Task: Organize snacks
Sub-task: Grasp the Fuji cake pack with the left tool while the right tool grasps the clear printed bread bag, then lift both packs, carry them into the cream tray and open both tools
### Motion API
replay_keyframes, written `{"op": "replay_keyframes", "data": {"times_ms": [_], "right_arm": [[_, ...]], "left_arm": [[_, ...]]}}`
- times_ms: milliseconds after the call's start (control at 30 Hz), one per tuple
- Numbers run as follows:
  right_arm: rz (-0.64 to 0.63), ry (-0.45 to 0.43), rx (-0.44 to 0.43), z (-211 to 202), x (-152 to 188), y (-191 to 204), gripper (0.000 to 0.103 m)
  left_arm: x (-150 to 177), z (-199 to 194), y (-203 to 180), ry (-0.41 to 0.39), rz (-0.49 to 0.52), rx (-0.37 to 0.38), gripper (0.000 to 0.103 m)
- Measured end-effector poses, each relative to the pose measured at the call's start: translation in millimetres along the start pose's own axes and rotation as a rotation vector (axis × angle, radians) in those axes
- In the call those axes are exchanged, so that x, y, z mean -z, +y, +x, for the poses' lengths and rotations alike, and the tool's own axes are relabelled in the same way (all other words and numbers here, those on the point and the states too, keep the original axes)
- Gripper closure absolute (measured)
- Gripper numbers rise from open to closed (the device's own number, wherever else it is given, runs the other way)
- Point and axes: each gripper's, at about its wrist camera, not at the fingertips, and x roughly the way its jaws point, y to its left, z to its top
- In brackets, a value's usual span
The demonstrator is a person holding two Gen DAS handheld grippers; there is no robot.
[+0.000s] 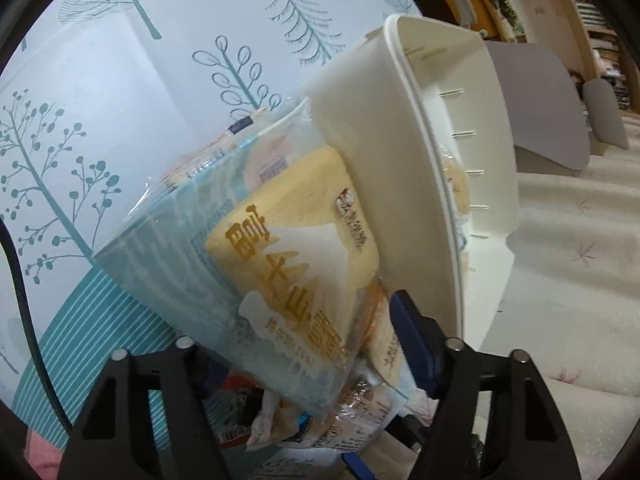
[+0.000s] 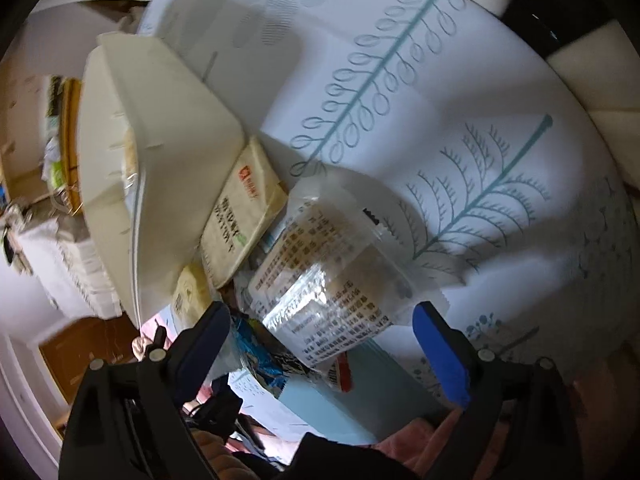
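Note:
In the left wrist view my left gripper (image 1: 308, 344) is shut on a clear-wrapped yellow cake packet (image 1: 292, 248) with gold characters, held up beside the outer wall of a white plastic bin (image 1: 400, 184). The bin (image 2: 160, 152) holds a wrapped snack. In the right wrist view my right gripper (image 2: 320, 340) is open over a clear packet with printed text (image 2: 320, 280). A beige snack packet (image 2: 240, 216) leans against the bin, with a blue foil wrapper (image 2: 264, 356) below it.
A white tablecloth with teal tree prints (image 2: 460, 152) covers the table. More small packets (image 1: 288, 416) lie under the left gripper. Grey chairs (image 1: 536, 112) and a pale patterned floor (image 1: 568, 264) lie beyond the bin. Shelves and clutter (image 2: 52, 128) stand at left.

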Motion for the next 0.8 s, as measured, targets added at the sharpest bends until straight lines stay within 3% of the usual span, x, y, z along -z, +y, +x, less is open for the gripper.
{"op": "replay_keyframes", "data": {"times_ms": [167, 267, 633, 800], "right_arm": [[0.114, 0.005, 0.053, 8.9, -1.0, -2.0, 0.008], [0.182, 0.009, 0.084, 14.3, 1.6, -6.1, 0.005], [0.405, 0.018, 0.112, 43.3, 16.7, -11.8, 0.003], [0.397, -0.001, 0.158, 51.2, 20.4, 2.4, 0.005]], "left_arm": [[-5.0, 1.5, 9.8, 0.025, -0.068, -0.013, 0.066], [-8.2, 1.4, 17.8, 0.046, -0.1, 0.018, 0.072], [-13.3, -10.9, 18.9, 0.101, -0.052, 0.057, 0.081], [-14.2, -26.1, 27.1, 0.087, -0.043, 0.091, 0.083]]}}
